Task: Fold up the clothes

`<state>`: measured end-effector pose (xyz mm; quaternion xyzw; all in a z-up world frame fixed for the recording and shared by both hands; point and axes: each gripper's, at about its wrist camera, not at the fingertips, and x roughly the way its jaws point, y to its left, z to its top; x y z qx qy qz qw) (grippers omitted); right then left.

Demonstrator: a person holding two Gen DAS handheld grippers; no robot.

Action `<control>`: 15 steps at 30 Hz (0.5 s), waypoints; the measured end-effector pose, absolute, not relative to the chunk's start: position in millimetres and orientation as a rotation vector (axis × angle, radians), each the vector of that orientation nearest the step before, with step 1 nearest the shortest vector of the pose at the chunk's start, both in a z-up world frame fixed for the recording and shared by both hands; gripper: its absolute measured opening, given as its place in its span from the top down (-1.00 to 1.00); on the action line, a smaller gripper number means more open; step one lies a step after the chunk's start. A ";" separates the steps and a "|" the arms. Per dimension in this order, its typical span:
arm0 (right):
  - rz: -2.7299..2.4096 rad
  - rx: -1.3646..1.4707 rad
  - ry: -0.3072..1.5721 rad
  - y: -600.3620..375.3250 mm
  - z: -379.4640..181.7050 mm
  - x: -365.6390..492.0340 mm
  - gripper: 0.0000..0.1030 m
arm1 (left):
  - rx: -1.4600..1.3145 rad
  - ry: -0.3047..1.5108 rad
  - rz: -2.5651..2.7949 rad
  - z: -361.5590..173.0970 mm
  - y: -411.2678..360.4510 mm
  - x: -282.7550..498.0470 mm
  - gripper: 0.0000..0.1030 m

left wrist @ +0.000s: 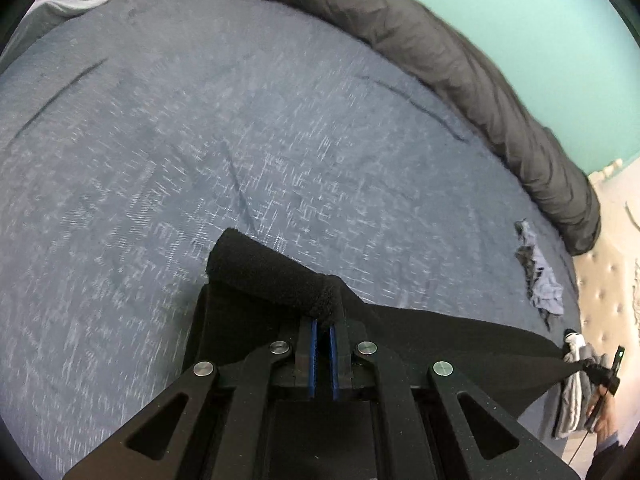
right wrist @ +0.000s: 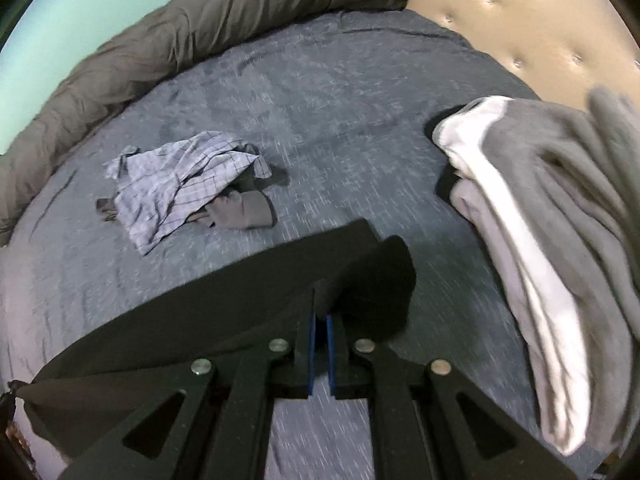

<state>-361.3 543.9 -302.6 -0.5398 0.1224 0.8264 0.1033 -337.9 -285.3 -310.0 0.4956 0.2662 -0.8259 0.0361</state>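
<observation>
A black garment [left wrist: 440, 340] hangs stretched between my two grippers above the bed. In the left wrist view my left gripper [left wrist: 323, 322] is shut on one corner, and a fuzzy black fold [left wrist: 272, 276] bunches over the fingertips. The cloth runs right to my right gripper [left wrist: 600, 372], held by a hand at the frame's edge. In the right wrist view my right gripper [right wrist: 321, 316] is shut on the other corner of the black garment [right wrist: 180, 320], which spreads left and down to the frame's lower left edge.
The bed has a blue-grey sheet [right wrist: 340, 100]. A rolled dark grey duvet [left wrist: 460, 68] lies along its far side. A crumpled plaid shirt [right wrist: 180, 184] lies on a brown-grey piece [right wrist: 244, 210]. A grey and white garment pile [right wrist: 540, 220] sits near the beige tufted headboard [right wrist: 520, 8].
</observation>
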 end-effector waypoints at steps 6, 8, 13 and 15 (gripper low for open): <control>2.416 -1.586 0.331 536.8 -337.8 -401.6 0.76 | 1.555 0.841 -2.505 -340.2 -288.4 -355.9 0.78; 2.443 -1.550 0.325 538.6 -340.8 -401.7 0.24 | 1.548 0.847 -2.516 -342.3 -288.0 -357.8 0.71; 2.537 -1.476 0.378 555.6 -334.0 -392.3 0.08 | 1.500 0.888 -2.574 -328.3 -288.9 -350.4 0.49; 2.559 -1.421 0.404 564.2 -326.2 -382.3 0.08 | 1.474 0.886 -2.573 -321.1 -291.6 -342.4 -0.15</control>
